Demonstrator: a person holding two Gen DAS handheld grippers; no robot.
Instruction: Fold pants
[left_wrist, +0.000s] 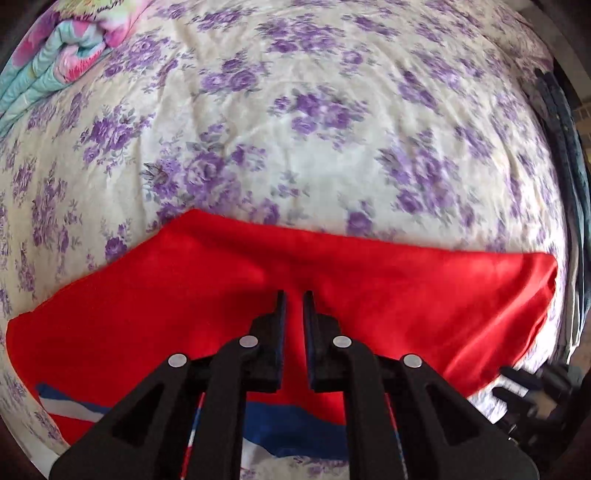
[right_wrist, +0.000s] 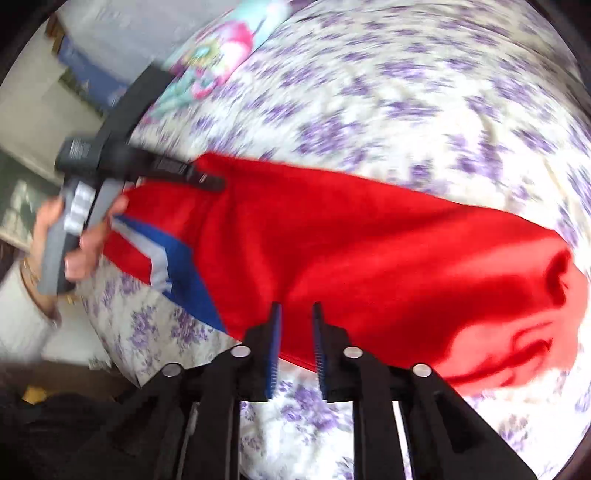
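Note:
Red pants (left_wrist: 406, 288) with a blue and white stripe (left_wrist: 295, 417) lie spread across the flowered bed. My left gripper (left_wrist: 294, 295) points straight down onto them, jaws nearly together, and a crease in the red cloth runs out from its tips. The right wrist view shows that same gripper (right_wrist: 214, 182) at the pants' (right_wrist: 369, 240) far left edge, held by a person's hand (right_wrist: 85, 240). My right gripper (right_wrist: 297, 306) hovers over the near edge of the pants, jaws apart, with nothing between the pads.
The bed sheet (left_wrist: 295, 110) is cream with purple flowers. A folded pink and turquoise blanket (left_wrist: 55, 55) lies at the far left corner. Dark clothes (left_wrist: 561, 129) hang along the bed's right edge. A wall and shelves (right_wrist: 74, 74) stand beyond the left side.

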